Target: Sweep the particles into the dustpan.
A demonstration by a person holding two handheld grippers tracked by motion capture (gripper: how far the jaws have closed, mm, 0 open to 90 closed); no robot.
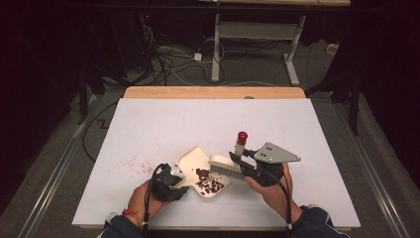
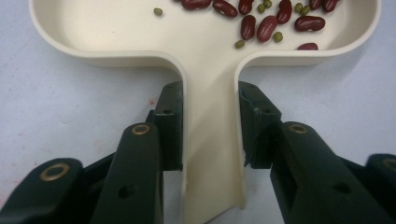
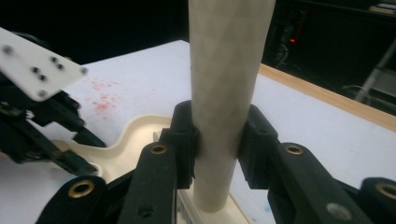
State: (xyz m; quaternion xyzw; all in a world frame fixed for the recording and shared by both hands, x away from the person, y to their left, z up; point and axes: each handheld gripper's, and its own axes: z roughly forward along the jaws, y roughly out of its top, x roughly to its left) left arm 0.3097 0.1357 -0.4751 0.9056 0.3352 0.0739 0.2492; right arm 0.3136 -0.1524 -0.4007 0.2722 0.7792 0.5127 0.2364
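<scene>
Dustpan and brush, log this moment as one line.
left gripper: shut on dustpan handle | right gripper: shut on brush handle | beans: in dustpan | brush at pan edge

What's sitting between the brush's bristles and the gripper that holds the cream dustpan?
In the high view, a heap of dark red beans lies in the cream plastic dustpan, between the white brush and the left gripper.

brush (image 3: 226,93) handle top cut off (blurred)
</scene>
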